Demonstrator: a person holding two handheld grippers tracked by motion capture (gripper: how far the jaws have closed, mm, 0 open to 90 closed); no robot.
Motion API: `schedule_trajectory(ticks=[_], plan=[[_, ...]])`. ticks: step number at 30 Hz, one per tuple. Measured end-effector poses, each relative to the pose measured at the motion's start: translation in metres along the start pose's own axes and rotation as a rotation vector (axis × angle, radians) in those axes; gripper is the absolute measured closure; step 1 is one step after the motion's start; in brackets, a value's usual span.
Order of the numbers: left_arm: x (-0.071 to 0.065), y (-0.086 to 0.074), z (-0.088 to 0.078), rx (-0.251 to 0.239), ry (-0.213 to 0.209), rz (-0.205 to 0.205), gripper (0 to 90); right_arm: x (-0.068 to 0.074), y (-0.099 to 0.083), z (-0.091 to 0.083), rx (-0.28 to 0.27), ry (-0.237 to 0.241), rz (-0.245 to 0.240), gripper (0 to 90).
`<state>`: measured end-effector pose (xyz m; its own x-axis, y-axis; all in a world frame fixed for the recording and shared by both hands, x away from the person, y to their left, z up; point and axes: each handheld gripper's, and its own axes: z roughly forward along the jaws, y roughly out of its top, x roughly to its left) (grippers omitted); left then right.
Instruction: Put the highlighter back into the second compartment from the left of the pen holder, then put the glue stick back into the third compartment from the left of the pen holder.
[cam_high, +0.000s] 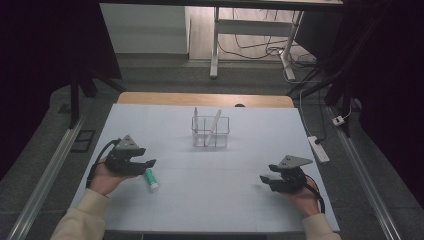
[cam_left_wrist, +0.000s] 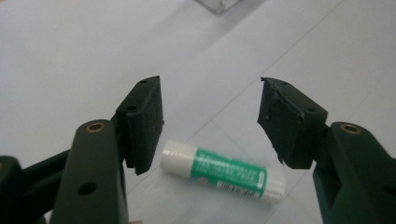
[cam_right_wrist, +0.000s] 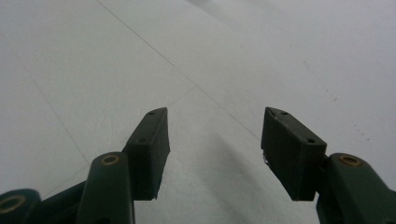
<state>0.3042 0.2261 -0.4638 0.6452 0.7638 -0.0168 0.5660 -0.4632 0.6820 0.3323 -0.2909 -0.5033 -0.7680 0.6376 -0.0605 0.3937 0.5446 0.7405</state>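
Observation:
A green-and-white glue stick (cam_high: 150, 179) lies flat on the white table at the front left. My left gripper (cam_high: 145, 163) hovers just above and beside it, jaws open. In the left gripper view the glue stick (cam_left_wrist: 224, 171) lies crosswise on the table below the gap of my left gripper (cam_left_wrist: 210, 121), and neither pad touches it. My right gripper (cam_high: 267, 179) rests at the front right, open and empty; in the right gripper view my right gripper (cam_right_wrist: 215, 149) has bare table between its jaws. A clear box (cam_high: 210, 131) at the table's middle holds two white sticks.
The white table (cam_high: 210, 200) has a wooden strip along its far edge. A power strip (cam_high: 318, 148) and cables lie on the floor to the right. Desk legs (cam_high: 215, 45) stand on the floor beyond the table.

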Motion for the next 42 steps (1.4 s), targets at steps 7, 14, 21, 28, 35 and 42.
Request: schedule_trajectory(ticks=[7, 14, 21, 28, 35, 42], plan=[[0.004, -0.002, -0.006, 0.032, 0.005, -0.053, 39.5, 0.0, 0.0, 0.001, 0.001, 0.004, 0.0, 41.0], [0.006, 0.003, -0.003, 0.093, -0.007, 0.069, 40.3, -0.003, 0.0, 0.001, -0.006, 0.007, 0.007, 41.0], [0.016, 0.018, 0.01, 0.208, -0.041, 0.288, 41.5, -0.006, 0.0, 0.0, -0.01, 0.006, 0.011, 41.0], [0.017, 0.027, 0.027, 0.346, -0.155, 0.52, 39.4, -0.006, -0.001, 0.002, 0.004, 0.007, 0.008, 41.0], [0.012, 0.026, 0.036, 0.429, -0.229, 0.723, 37.3, -0.004, -0.001, 0.002, 0.006, 0.013, 0.006, 41.0], [0.011, 0.025, 0.048, 0.499, -0.287, 0.914, 34.4, -0.001, -0.001, 0.0, 0.013, 0.008, 0.007, 40.9]])
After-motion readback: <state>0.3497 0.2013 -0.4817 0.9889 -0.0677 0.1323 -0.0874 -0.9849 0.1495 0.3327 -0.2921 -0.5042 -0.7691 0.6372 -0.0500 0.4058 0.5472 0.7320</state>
